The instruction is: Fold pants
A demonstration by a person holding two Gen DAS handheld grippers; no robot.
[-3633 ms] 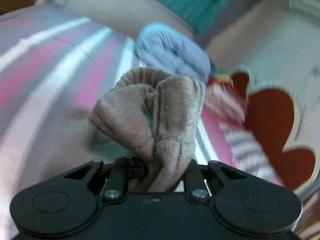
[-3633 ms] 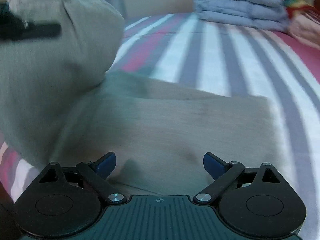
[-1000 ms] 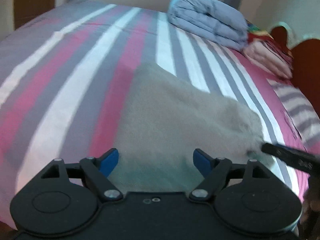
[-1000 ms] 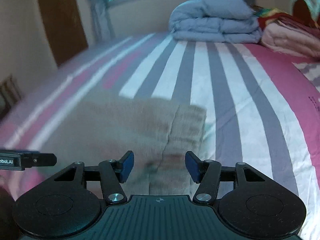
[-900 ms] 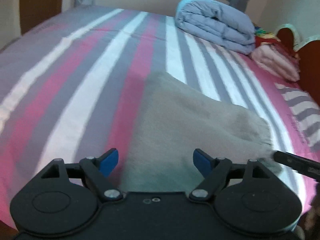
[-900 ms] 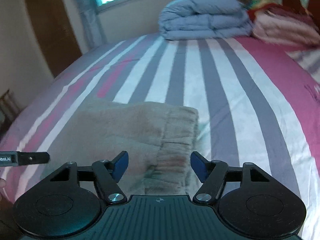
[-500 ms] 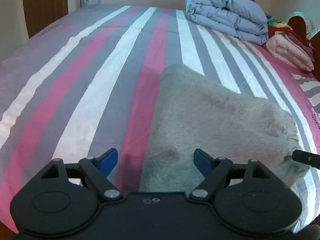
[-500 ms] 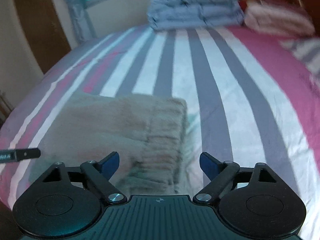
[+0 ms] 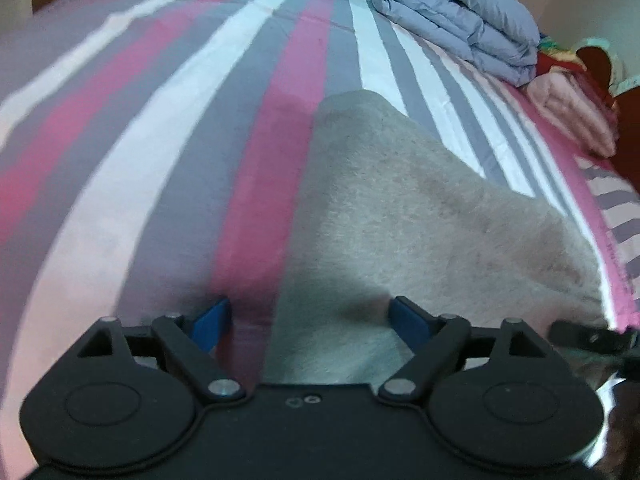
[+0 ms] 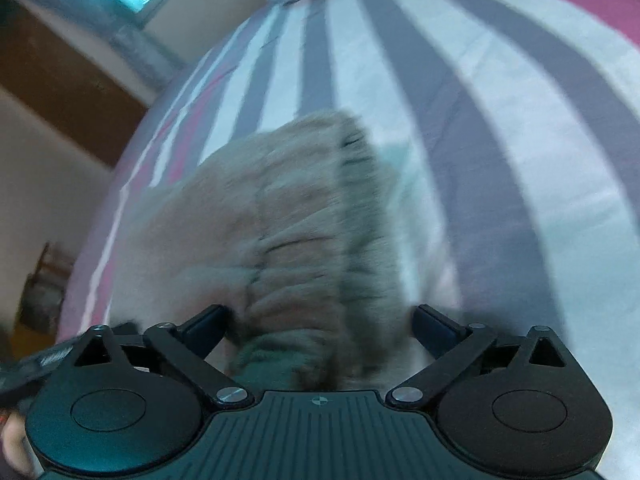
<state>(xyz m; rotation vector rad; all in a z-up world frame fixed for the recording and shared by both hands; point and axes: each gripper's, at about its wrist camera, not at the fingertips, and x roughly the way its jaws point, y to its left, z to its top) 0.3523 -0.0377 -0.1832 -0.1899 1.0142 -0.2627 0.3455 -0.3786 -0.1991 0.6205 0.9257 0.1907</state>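
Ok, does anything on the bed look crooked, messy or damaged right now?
Nothing stands out. The folded beige pants lie flat on the striped bedsheet, ribbed waistband at one end. Faint darker patches on the fabric may be only shading. The folded grey-blue duvet and pink blankets sit stacked near the far edge.

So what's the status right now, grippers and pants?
Left gripper open over pants edge. Right gripper opening, waistband between jaws, not pinched. Pants folded on striped bed. Nothing in the way.
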